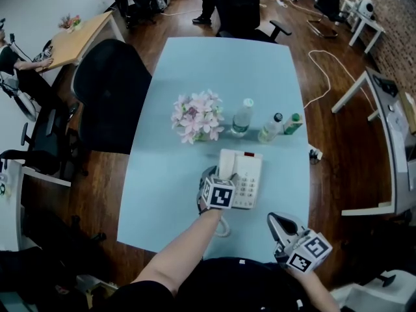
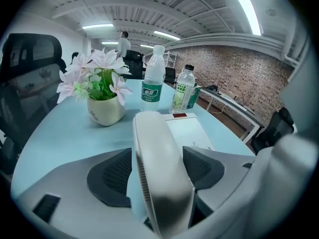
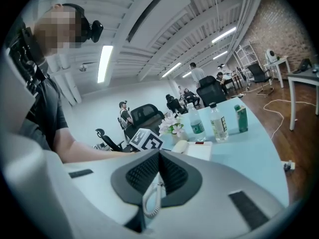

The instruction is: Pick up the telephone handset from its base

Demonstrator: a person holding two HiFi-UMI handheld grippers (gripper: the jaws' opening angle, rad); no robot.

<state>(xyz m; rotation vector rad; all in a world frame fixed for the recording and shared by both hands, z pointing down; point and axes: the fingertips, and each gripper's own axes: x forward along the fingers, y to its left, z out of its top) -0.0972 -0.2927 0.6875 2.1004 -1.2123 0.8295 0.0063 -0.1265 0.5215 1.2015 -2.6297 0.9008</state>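
The white handset (image 1: 226, 164) lies on the left side of the white telephone base (image 1: 250, 181), on the pale blue table (image 1: 169, 194). My left gripper (image 1: 214, 177) reaches over the handset's near end. In the left gripper view the handset (image 2: 159, 178) runs straight between the two dark pads (image 2: 112, 176), with a gap at the left pad; the left gripper (image 2: 155, 161) is open. The base (image 2: 187, 132) shows behind it. My right gripper (image 1: 277, 220) hovers at the table's near edge, right of the phone, shut (image 3: 159, 156) on nothing. The coiled cord (image 3: 152, 198) shows beyond its jaws.
A pot of pink flowers (image 1: 197, 117) stands behind the phone, with two clear bottles (image 1: 242, 117) (image 1: 271, 129) and a green carton (image 1: 292, 123) to its right. A black office chair (image 1: 110, 90) stands at the table's left side. People sit and stand further off.
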